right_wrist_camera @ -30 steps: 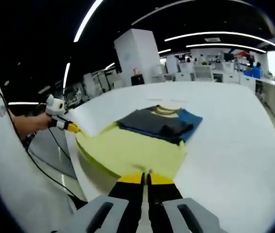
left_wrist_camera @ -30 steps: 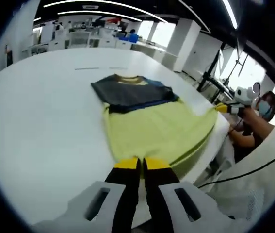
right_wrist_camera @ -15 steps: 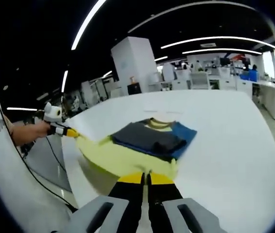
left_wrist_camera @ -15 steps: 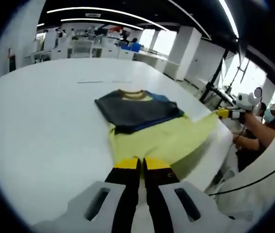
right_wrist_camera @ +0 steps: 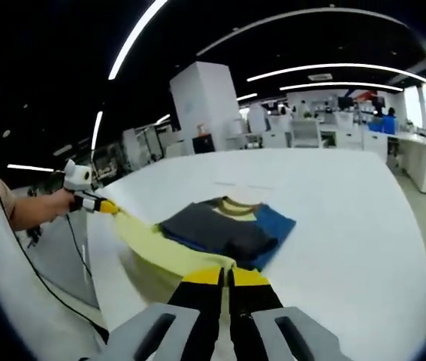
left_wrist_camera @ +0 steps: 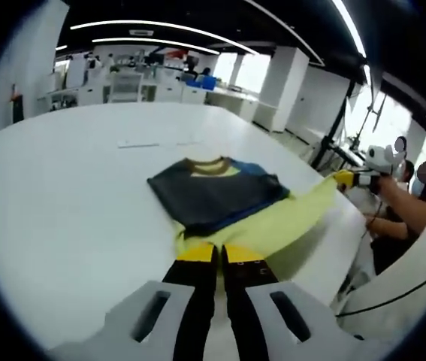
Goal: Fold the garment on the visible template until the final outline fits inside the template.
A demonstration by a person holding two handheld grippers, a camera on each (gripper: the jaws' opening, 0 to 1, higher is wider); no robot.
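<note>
A shirt lies on the white table point(left_wrist_camera: 55, 203). Its dark grey and blue top part point(left_wrist_camera: 214, 194) rests flat, with a yellow collar at the far end. Its yellow-green lower part point(left_wrist_camera: 295, 218) is raised off the table and pulled taut into a band. My left gripper point(left_wrist_camera: 218, 250) is shut on one end of that hem. In the same view my right gripper point(left_wrist_camera: 342, 178) pinches the other end at the right. In the right gripper view my right gripper point(right_wrist_camera: 226, 272) is shut on the yellow hem point(right_wrist_camera: 156, 244), and the left gripper point(right_wrist_camera: 106, 206) holds its far end. The dark part point(right_wrist_camera: 216, 229) lies beyond.
Thin marks point(left_wrist_camera: 156, 143) lie on the table past the collar, also visible as faint marks point(right_wrist_camera: 244, 184). The table edge point(left_wrist_camera: 340, 256) runs close on the right, with a person's hand point(left_wrist_camera: 393, 197) and a cable beyond. Desks and a white pillar point(right_wrist_camera: 205, 105) stand far behind.
Both grippers have lifted the yellow hem and carried it toward the dark top part. The broad yellow panel that lay flat is now a narrow raised band.
</note>
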